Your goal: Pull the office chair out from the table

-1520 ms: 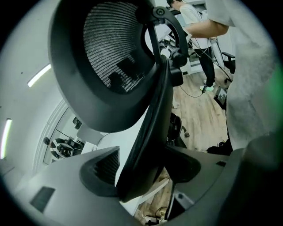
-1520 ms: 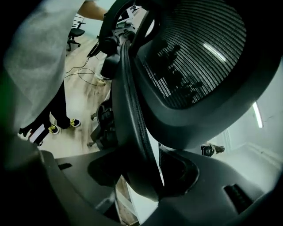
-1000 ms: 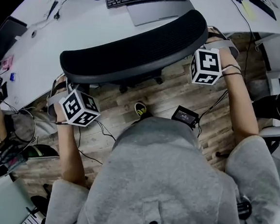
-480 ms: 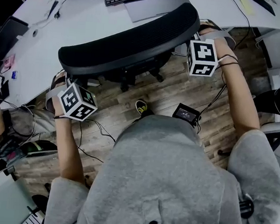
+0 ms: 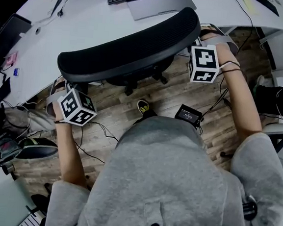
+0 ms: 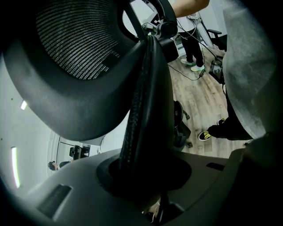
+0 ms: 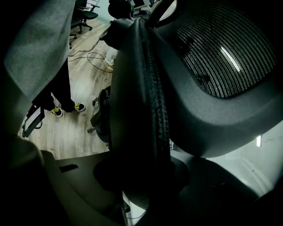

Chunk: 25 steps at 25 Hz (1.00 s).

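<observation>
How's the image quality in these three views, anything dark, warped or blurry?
Head view: evenly lit and sharp, though the table edge bows with distortion. Left gripper view: the chair back looms close, dark and soft, corners vignetted black. Right gripper view: likewise, mostly shadow.

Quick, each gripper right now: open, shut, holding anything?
Left gripper: jaws have just been closing, shut on the chair back.
Right gripper: jaws have just been closing, shut on the chair back.
</observation>
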Tool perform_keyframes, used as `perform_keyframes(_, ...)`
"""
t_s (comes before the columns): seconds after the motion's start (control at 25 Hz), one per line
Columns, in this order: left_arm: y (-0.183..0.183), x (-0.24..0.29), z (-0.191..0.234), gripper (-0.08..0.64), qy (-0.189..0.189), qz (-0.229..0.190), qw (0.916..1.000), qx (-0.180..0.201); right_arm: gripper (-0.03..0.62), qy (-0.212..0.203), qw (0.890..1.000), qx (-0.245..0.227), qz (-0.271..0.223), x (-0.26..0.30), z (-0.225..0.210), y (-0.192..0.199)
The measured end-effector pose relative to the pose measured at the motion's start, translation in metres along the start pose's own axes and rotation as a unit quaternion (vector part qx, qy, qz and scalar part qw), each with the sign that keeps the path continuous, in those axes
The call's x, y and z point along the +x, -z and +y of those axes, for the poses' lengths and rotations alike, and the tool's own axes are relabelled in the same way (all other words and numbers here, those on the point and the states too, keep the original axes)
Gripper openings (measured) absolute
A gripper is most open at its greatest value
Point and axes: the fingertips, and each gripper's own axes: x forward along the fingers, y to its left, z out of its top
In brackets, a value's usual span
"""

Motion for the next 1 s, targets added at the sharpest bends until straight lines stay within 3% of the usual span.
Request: perform_keyframes(1.0, 0.012, -0.062, -0.068, 0.115, -0.009, -0.005, 0.9999, 0.003, 0.109, 0.005, 1.000, -0.016, -0.002, -0.070, 0.070, -0.017)
